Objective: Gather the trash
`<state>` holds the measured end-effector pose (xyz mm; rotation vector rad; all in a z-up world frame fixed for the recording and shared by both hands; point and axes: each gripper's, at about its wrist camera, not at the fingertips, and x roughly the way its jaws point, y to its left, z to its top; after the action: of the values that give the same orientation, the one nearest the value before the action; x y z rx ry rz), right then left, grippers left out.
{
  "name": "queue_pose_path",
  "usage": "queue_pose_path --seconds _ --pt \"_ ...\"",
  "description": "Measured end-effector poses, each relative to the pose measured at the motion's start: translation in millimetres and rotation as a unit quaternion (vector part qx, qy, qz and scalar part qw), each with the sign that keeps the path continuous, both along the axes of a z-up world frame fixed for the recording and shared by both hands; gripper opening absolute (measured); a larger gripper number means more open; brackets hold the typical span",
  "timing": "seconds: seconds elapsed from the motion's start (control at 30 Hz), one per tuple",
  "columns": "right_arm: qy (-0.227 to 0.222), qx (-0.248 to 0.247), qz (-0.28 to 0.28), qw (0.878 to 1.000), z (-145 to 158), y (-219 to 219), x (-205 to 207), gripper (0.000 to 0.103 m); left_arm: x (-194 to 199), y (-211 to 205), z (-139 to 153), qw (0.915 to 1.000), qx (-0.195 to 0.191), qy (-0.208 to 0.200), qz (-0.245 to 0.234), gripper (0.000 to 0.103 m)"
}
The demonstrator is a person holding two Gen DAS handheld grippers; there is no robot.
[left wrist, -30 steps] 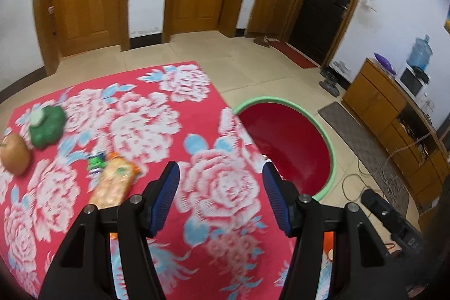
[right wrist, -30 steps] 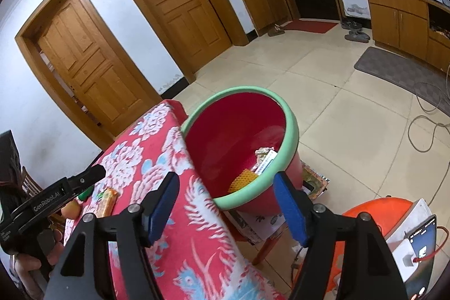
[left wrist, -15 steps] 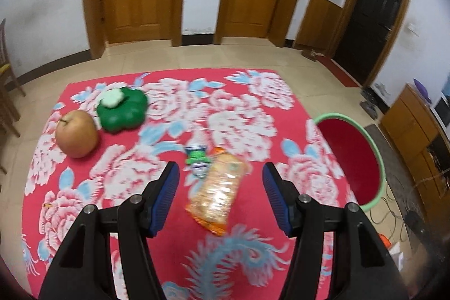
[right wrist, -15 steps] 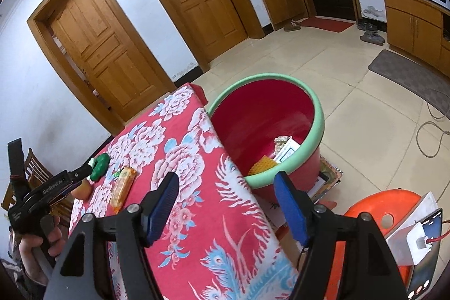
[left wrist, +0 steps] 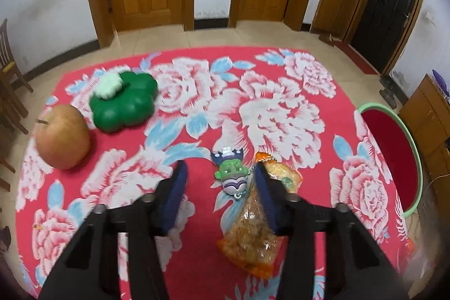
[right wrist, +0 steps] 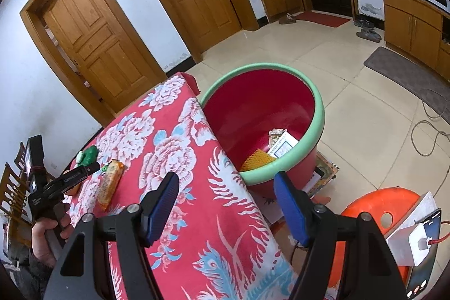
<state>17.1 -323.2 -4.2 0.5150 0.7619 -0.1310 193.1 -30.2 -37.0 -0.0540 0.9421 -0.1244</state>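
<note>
Snack packet (left wrist: 254, 227): clear wrapper with orange ends, pale brown contents, lying flat on the bench (left wrist: 281, 108) near its front edge. Its far end shows past the right-hand finger of the left gripper (left wrist: 219, 176); its near end lies below that finger. In the right wrist view the same packet (right wrist: 111, 182) lies lengthwise on the cloth.

Small wrapper (left wrist: 232, 173): green, purple and white print, flat on the cloth, touching the snack packet's left side, between the left gripper's fingers (left wrist: 177, 187).

Left gripper: fingers released, spread wide, nothing held, blue pads facing inward above the cloth. Seen from the right wrist view as a black tool (right wrist: 73, 179) gripped by a hand (right wrist: 49, 238) at the bench's far left.

Right gripper (right wrist: 226, 184): fingers (right wrist: 161, 204) released, wide apart, nothing between them, over the bench's right edge.

Red tub (right wrist: 319, 108): green rim, standing on the floor tight against the bench's right side; holds an orange mesh piece (right wrist: 257, 159) and a white printed carton (right wrist: 282, 146).

Bench cover: red cloth with white and blue flowers.

Apple (left wrist: 63, 137): upright, left side of bench.

Green flower-shaped item (left wrist: 123, 100): white top piece, just beside the apple, toward the far side.

Orange stool (right wrist: 377, 204): on the floor right of the tub.
</note>
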Motion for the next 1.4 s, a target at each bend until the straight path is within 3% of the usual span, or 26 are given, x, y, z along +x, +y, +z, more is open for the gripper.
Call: queue_pose_path --seconds 0.2,0.47,0.77,1.13,1.4 --pt "0.010 -0.002 0.000 1.000 -6.9 -0.6 5.8 0.073 8.6 -3.3 -18.0 0.9995 -0.016 0.028 -0.005 0.034" --pt "0.012 0.001 0.000 1.000 -9.7 -1.6 4.0 0.073 3.6 -5.7 -18.3 0.9994 -0.023 0.021 -0.013 0.027" --pt "-0.012 -0.006 -0.001 1.000 6.9 1.4 -13.9 0.073 -43.7 17.0 0.5 0.9976 -0.069 -0.003 0.003 0.027" --pt "-0.060 -0.011 0.032 0.998 41.7 30.1 -42.0 0.073 -99.1 55.4 34.5 0.9958 -0.072 -0.048 0.031 0.026" --pt "-0.065 -0.012 0.074 0.995 51.2 67.6 -39.7 0.073 -128.2 89.6 52.2 0.9928 -0.077 -0.073 0.056 0.026"
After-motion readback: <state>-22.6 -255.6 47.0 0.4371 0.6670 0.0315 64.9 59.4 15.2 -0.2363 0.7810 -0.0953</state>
